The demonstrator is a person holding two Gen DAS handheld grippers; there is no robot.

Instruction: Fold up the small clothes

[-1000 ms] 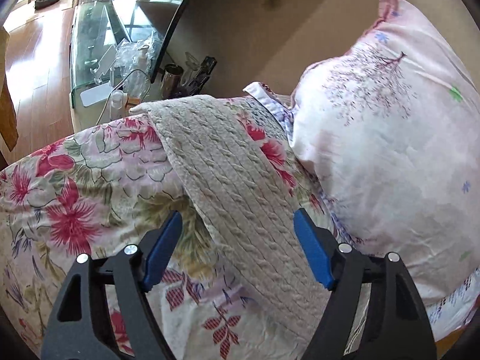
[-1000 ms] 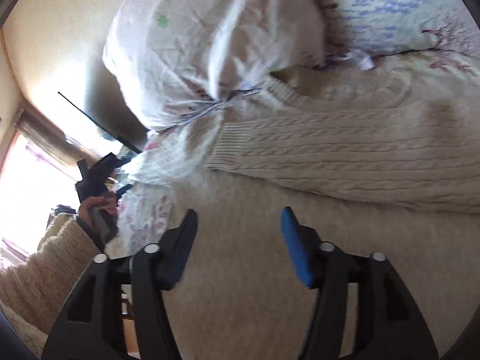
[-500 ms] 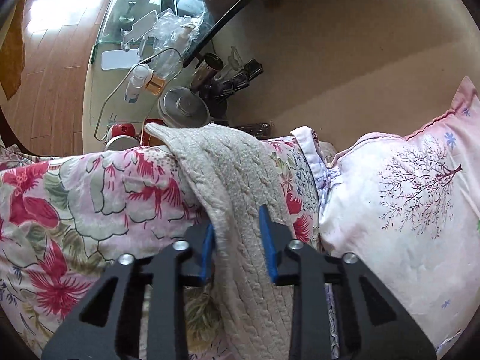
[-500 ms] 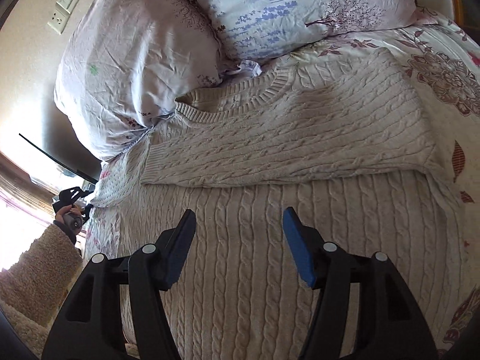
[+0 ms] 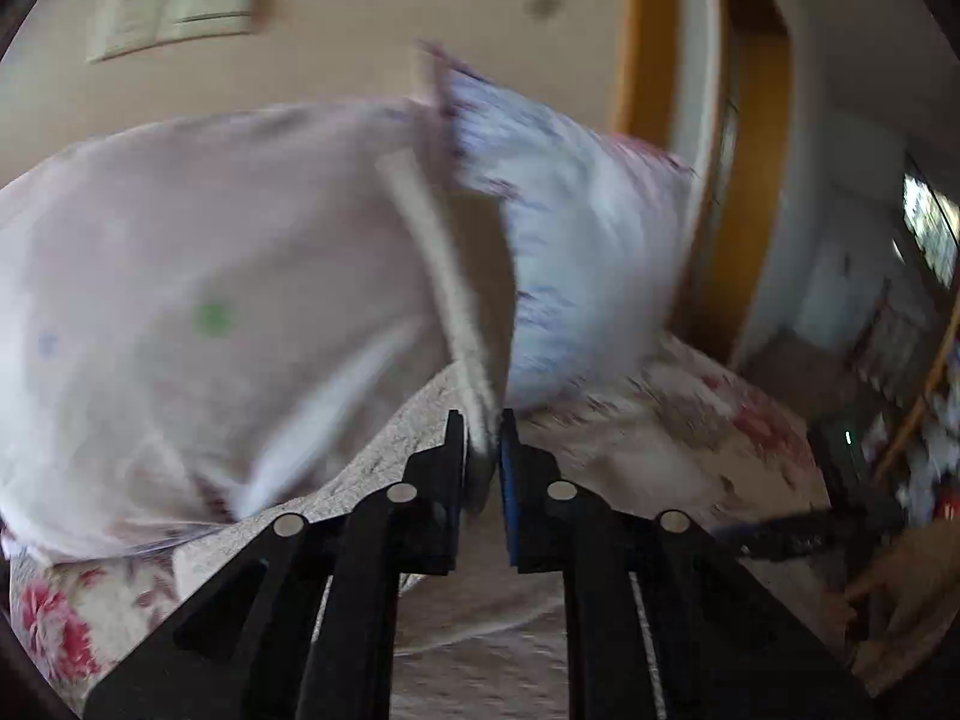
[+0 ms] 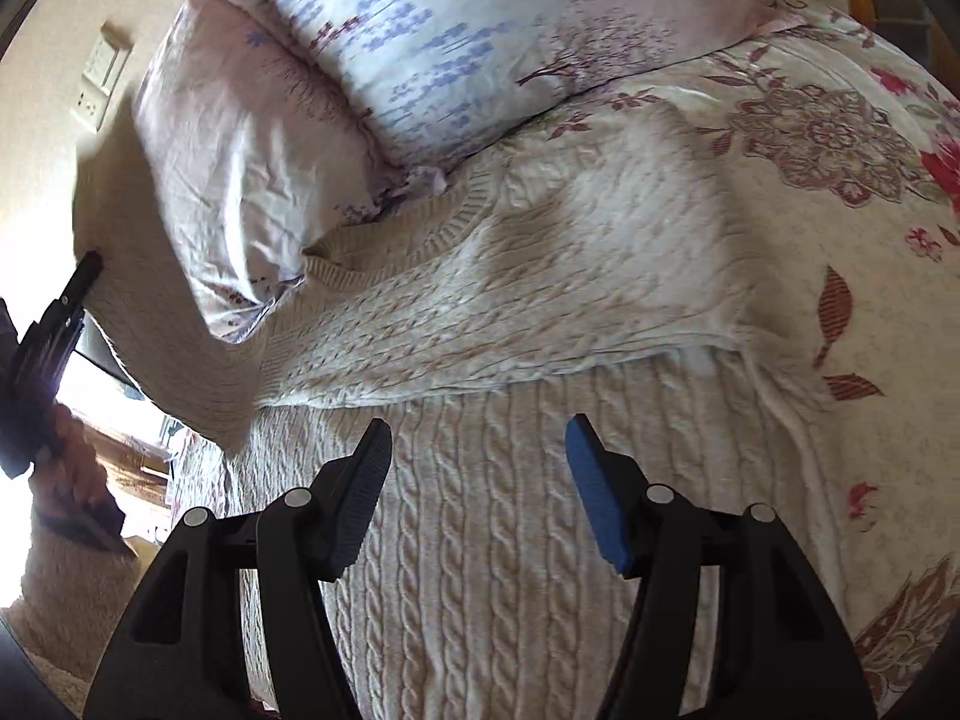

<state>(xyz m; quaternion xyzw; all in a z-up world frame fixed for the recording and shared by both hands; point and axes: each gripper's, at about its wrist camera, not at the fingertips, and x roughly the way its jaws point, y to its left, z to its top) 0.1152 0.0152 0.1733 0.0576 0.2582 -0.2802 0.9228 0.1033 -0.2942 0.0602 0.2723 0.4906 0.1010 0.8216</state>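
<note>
1. Floral bed carries the cream sweater, pillows at twelve o'clock.
2. Left gripper pinches its sleeve — raised at nine o'clock.
3. Right gripper gapes wide, empty.
4. Risk: heavy knit may slip — thin pinch.

Both claws are black plastic frames with silver round screws; the right claw carries one blue pad, the left claw likewise, though blurred. A fuzzy cream sleeve covers the left arm.

Likely a home bedroom, pillows, floral bedspread, wall sockets, wooden doorframe
</note>
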